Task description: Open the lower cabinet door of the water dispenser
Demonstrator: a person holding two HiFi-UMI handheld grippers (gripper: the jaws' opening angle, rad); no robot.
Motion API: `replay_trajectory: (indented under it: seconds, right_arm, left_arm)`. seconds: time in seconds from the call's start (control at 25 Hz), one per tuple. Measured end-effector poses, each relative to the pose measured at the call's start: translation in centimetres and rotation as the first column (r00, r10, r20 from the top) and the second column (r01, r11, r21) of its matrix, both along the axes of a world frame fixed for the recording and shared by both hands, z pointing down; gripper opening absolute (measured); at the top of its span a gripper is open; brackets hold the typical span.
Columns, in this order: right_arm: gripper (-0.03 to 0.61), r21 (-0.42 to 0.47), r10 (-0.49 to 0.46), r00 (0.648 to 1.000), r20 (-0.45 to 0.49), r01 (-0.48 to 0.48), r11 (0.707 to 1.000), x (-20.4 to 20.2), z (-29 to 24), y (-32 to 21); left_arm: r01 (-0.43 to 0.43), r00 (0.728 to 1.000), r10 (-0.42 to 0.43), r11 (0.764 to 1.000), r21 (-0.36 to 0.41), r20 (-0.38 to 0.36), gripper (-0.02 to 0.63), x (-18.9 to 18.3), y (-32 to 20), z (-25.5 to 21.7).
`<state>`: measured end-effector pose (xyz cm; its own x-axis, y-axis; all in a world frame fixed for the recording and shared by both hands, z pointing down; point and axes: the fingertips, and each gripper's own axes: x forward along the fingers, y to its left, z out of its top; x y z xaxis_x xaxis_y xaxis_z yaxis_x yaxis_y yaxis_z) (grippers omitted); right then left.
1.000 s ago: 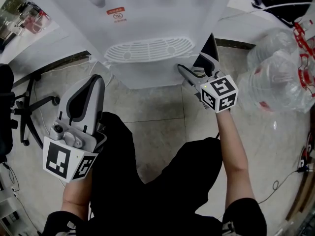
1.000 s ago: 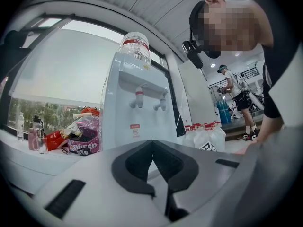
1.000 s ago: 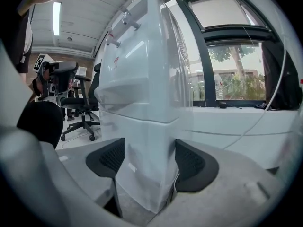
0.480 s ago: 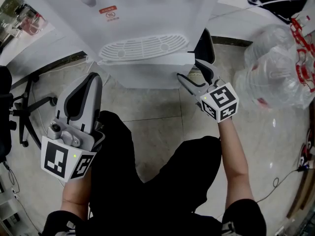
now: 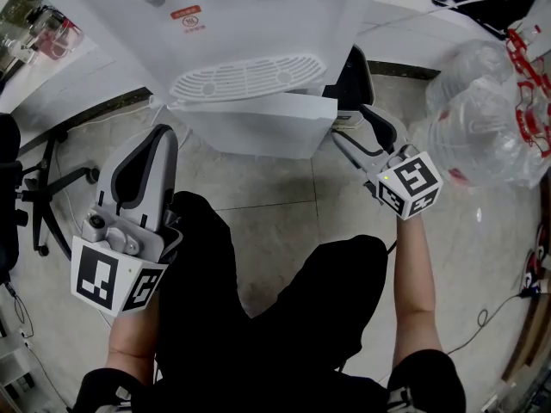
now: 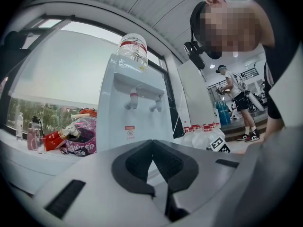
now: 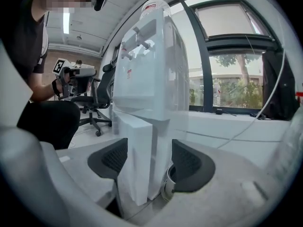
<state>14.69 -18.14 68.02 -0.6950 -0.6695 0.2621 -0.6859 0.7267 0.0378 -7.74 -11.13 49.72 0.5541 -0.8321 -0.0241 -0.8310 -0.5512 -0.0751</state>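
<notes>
1. Overhead, the water dispenser (image 5: 258, 24) fills twelve o'clock of the head view, with its white drip grille (image 5: 250, 77) toward the person.
2. Just under the grille, the lower cabinet door (image 5: 258, 126) stands ajar. Its nine o'clock side stays at the cabinet, and its free edge is swung out toward the person at about one o'clock.
3. The right gripper (image 5: 349, 132) comes in from the four o'clock side, and its jaws straddle that free edge.
4. Its jaws are wide and have just been closing a little, with the door's edge between them. In the right gripper view one pad lies close against the door's front face, while a gap shows before the other pad (image 7: 191, 164).
5. The left gripper (image 5: 162, 144) sits at eight o'clock, well apart from the door, its jaws closed with the tips touching.
6. Bagged water bottles (image 5: 482, 127) lie at two o'clock and an office chair (image 5: 43, 188) at nine.
</notes>
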Motion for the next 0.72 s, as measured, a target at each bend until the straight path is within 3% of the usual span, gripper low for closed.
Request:
replay_trajectory:
  seconds: [0.28,0.56,0.72]
  right_arm:
    - [0.186,0.004,0.120,0.993,0.010,-0.120,0.993,1.3,0.3,-2.1]
    - [0.015,0.010,0.161,0.987,-0.003,-0.161,0.987,-0.6,0.4,-4.3]
    - [0.005,-0.031,0.141,0.989,0.041,-0.140,0.990,-0.9,0.7,-3.6]
  left_arm:
    - [-0.007,1.000,0.007,1.000,0.006,-0.002,0.008,0.2,0.3,-0.1]
    - [0.006,1.000,-0.006,1.000,0.014,-0.003,0.009,-0.5,0.7,-0.4]
    - [0.008,1.000,-0.008,1.000,0.015,-0.004,0.009,-0.9,0.7,-0.4]
